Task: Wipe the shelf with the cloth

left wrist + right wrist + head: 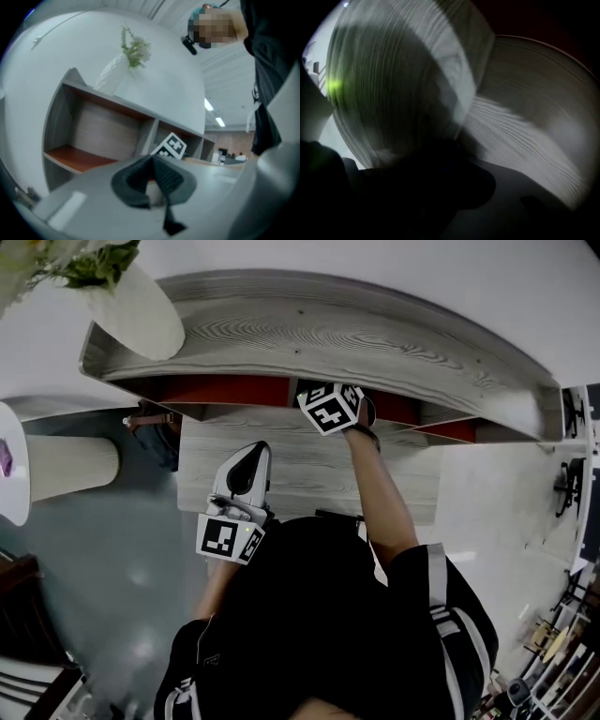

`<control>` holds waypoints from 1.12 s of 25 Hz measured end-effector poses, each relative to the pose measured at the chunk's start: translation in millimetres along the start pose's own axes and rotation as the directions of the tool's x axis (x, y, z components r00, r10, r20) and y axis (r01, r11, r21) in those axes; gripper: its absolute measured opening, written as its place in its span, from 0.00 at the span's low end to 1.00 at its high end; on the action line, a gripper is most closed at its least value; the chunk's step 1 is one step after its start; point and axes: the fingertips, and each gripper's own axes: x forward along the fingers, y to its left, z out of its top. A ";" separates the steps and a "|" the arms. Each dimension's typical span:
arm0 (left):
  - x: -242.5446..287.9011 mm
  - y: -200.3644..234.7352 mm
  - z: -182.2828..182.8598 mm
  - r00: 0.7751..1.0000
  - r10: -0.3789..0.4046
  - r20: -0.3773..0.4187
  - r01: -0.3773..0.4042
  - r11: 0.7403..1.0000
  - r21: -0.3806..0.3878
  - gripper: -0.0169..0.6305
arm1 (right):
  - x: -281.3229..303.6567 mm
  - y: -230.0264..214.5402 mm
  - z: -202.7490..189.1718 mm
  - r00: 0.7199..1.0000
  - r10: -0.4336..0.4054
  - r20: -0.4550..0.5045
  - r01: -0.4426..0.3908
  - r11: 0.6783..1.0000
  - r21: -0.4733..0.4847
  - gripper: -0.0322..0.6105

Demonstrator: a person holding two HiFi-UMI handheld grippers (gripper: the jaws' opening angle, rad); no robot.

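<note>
The shelf (319,334) is a grey wood unit with red boards (225,390) inside. My right gripper reaches into a middle compartment; only its marker cube (330,407) and the hand show in the head view, the jaws are hidden. That cube (169,146) also shows in the left gripper view. The right gripper view is dark and blurred: streaked wood grain (520,136) close ahead and a black mass (426,187) low down, which I cannot tell as jaws or cloth. My left gripper (251,454) hangs back before the shelf, shut (152,161) and empty. No cloth is clearly visible.
A white vase (136,306) with a green plant stands on the shelf top at the left. A lower grey wood surface (309,465) lies under both grippers. A pale round stool (70,467) sits on the floor to the left.
</note>
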 end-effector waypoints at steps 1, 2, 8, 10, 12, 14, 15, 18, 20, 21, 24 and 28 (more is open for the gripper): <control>-2.0 1.2 0.3 1.000 0.008 0.000 -0.008 1.000 0.000 0.03 | 0.7 4.4 3.0 1.000 0.018 0.007 -0.018 1.000 -0.011 0.13; -3.8 2.2 0.5 1.000 0.014 0.000 -0.014 1.000 0.000 0.03 | 0.8 7.5 4.6 0.999 0.035 0.012 -0.035 0.999 -0.018 0.13; -8.7 1.2 0.3 1.000 0.019 0.013 -0.019 1.000 -0.003 0.03 | -4.1 23.2 4.1 0.989 0.143 0.028 -0.142 0.989 -0.032 0.13; -9.8 -1.6 1.4 1.000 0.013 0.020 -0.013 1.000 -0.005 0.03 | -10.0 29.6 3.5 0.984 0.175 0.030 -0.173 0.984 -0.037 0.13; -11.5 -3.8 2.9 1.000 0.007 0.027 -0.006 1.000 -0.004 0.03 | -18.7 35.8 5.3 0.982 0.188 0.038 -0.185 0.981 -0.055 0.13; -13.5 -4.7 4.6 0.999 0.003 0.035 -0.003 1.000 -0.004 0.03 | -25.2 42.4 4.0 0.981 0.188 0.042 -0.186 0.981 -0.063 0.13; -14.5 -4.8 5.4 0.999 0.001 0.039 -0.001 1.000 -0.004 0.03 | -27.8 45.6 2.7 0.981 0.187 0.042 -0.184 0.981 -0.065 0.13; -17.7 -6.1 7.5 0.999 -0.004 0.050 0.004 1.000 -0.006 0.03 | -36.7 54.9 -1.0 0.980 0.194 0.042 -0.191 0.979 -0.066 0.13; -19.9 -8.4 8.8 0.998 -0.010 0.057 0.011 1.000 -0.006 0.03 | -43.8 62.1 -4.4 0.978 0.207 0.037 -0.205 0.977 -0.065 0.13; -21.1 -9.8 9.5 0.998 -0.014 0.061 0.015 1.000 -0.006 0.03 | -47.7 66.0 -6.4 0.976 0.216 0.033 -0.214 0.975 -0.062 0.13; -25.6 -12.8 11.9 0.997 -0.026 0.074 0.026 1.000 -0.006 0.03 | -59.4 77.9 -11.9 0.970 0.242 0.021 -0.240 0.969 -0.051 0.13; -35.4 -14.7 13.7 0.996 -0.037 0.082 0.037 0.999 -0.006 0.03 | -76.2 91.4 -18.9 0.972 0.233 0.030 -0.232 0.972 -0.028 0.13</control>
